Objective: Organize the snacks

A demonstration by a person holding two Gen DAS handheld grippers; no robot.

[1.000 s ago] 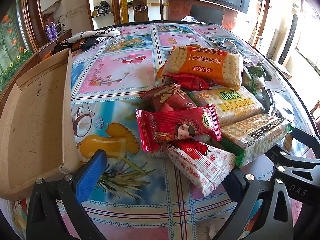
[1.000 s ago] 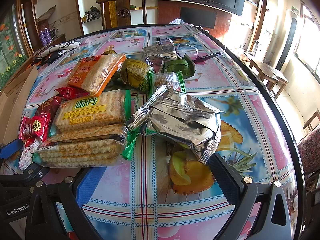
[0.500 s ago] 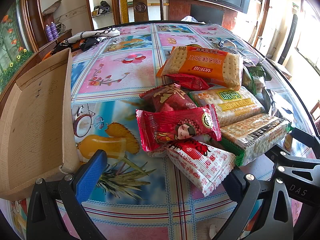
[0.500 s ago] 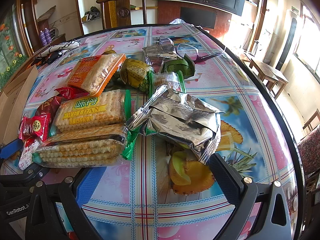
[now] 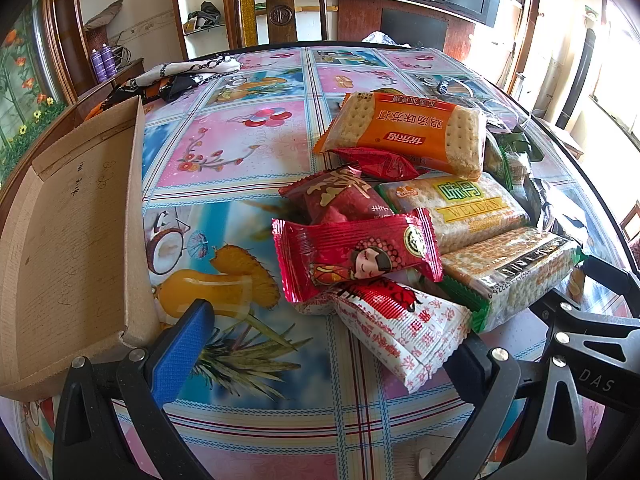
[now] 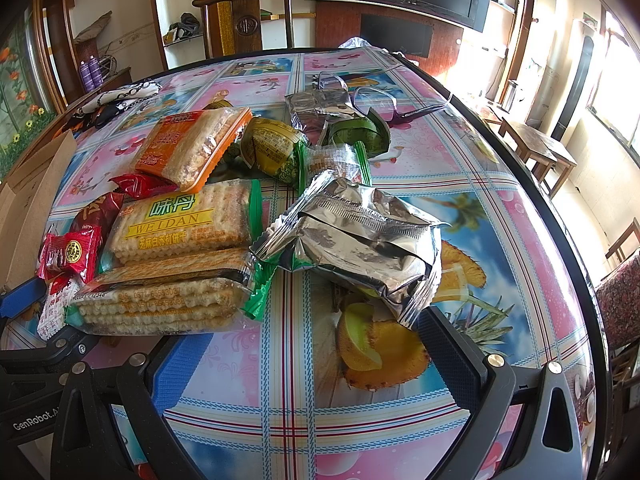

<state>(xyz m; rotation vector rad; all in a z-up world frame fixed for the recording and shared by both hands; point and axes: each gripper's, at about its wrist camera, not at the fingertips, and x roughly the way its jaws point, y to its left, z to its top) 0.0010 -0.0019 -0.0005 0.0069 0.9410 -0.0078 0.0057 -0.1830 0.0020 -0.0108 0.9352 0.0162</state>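
Observation:
A pile of snacks lies mid-table. In the left wrist view I see a red packet with a cartoon face (image 5: 356, 254), a white-and-red packet (image 5: 404, 332), an orange cracker pack (image 5: 404, 132) and a green-trimmed Weidan cracker pack (image 5: 460, 206). My left gripper (image 5: 324, 344) stands open just short of the white-and-red packet, empty. A flat cardboard box (image 5: 76, 236) lies at the left. In the right wrist view a crumpled silver bag (image 6: 360, 244) lies ahead of my open, empty right gripper (image 6: 312, 356), beside the Weidan pack (image 6: 184, 220) and another cracker pack (image 6: 160, 296).
The round table (image 6: 520, 248) has a fruit-patterned cloth and a dark rim. Glasses (image 6: 360, 96), green-wrapped snacks (image 6: 272, 148) and a patterned cloth (image 6: 120, 96) lie farther back. A wooden chair (image 5: 280, 12) stands behind the table. The left gripper's body (image 6: 32, 360) shows at the lower left.

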